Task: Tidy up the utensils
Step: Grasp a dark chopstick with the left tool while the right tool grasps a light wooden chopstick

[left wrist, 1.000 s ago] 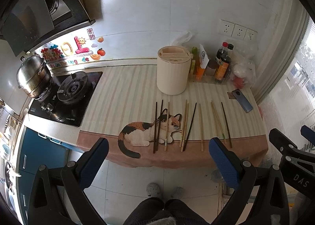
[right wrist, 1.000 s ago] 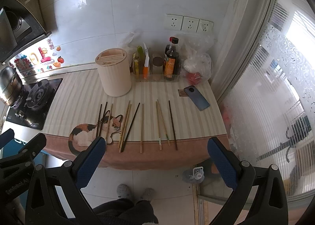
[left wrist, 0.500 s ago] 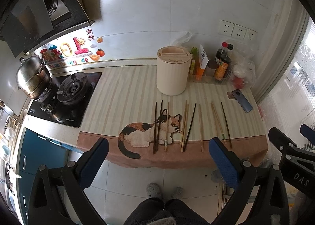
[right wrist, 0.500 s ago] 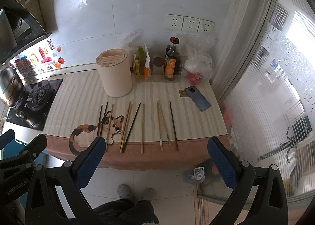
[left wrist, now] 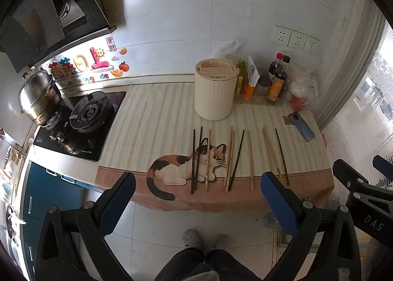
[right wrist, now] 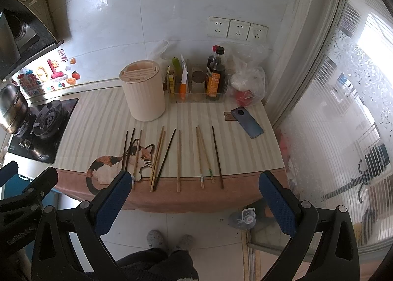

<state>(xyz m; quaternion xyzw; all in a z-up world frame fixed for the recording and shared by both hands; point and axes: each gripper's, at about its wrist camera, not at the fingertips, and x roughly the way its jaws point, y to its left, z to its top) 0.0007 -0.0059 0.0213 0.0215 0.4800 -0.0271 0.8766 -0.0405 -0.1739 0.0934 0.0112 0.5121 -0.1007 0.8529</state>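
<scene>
Several chopsticks (left wrist: 231,158) lie side by side on the striped counter mat (left wrist: 152,123), some dark, some light wood; they also show in the right wrist view (right wrist: 178,158). A cream cylindrical utensil holder (left wrist: 214,91) with a slotted lid stands behind them, also in the right wrist view (right wrist: 143,90). My left gripper (left wrist: 196,197) is open and empty, held off the counter's front edge above the floor. My right gripper (right wrist: 194,195) is open and empty, likewise in front of the counter.
A gas hob (left wrist: 81,118) with a steel pot (left wrist: 39,99) is at the left. Sauce bottles (left wrist: 277,81), a plastic bag (left wrist: 302,89) and a blue phone (left wrist: 301,126) sit at the back right. A window with a curtain (right wrist: 343,109) is at the right.
Both grippers have drifted very slightly; the counter scene shifts a little in view. Nothing on the counter has moved.
</scene>
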